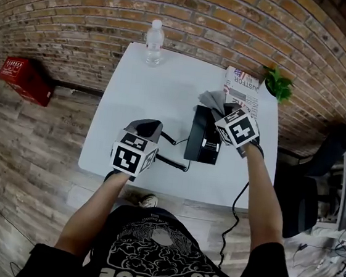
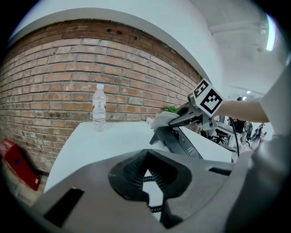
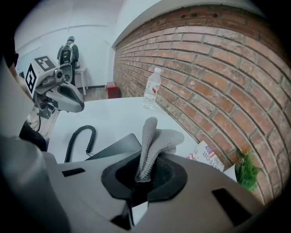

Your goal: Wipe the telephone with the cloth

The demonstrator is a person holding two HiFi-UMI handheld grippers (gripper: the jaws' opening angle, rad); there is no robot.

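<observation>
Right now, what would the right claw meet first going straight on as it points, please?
The right claw, shut on the cloth, faces bare table, then probably the water bottle by the brick wall; depth is unclear.

telephone (image 1: 201,139): part-hidden by right tongs (image 1: 220,109) | magazine (image 1: 246,87): partly covered

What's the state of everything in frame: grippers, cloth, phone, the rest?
right gripper: shut on the cloth.
left gripper: shut, empty, above the cord.
cloth: bunched, sticking out of the jaws at the telephone's far edge.
telephone: standing on the table; cord lying loose beside it.
water bottle: upright, capped.
newspaper: lying flat.
</observation>
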